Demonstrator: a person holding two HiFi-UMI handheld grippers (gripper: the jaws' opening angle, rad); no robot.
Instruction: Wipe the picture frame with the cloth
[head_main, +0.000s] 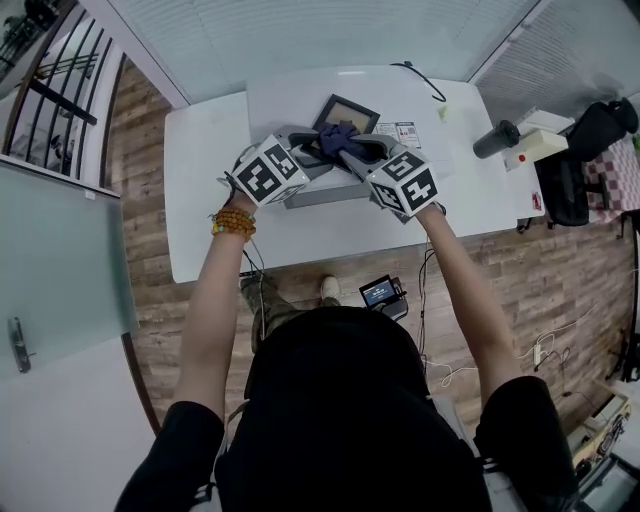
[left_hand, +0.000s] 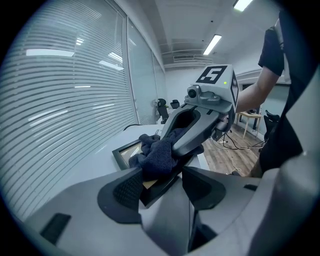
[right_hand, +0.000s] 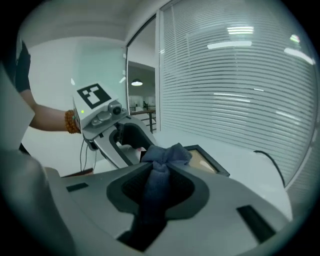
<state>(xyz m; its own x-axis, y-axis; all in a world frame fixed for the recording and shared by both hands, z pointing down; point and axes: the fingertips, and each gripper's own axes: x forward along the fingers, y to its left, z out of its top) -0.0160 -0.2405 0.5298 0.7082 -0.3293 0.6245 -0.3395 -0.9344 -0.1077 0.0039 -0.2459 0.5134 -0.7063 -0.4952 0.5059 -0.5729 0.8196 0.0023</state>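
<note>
Right gripper (right_hand: 161, 172) is clamped on dark blue fabric cloth (right_hand: 165, 154), bunched end pressed vs. glass of black rectangular picture frame (right_hand: 210, 164). Left gripper (left_hand: 161, 175) grips frame's near corner, holding it tilted, approx. mid-way along far edge of white table (head_main: 200, 200).

We see soft, nubby dark-blue fabric in the cloth (right_hand: 161, 159), matt black moulding on the picture frame (left_hand: 123, 151), smooth matt grey plastic on the left gripper (left_hand: 159, 189) and right gripper (right_hand: 159, 186).
</note>
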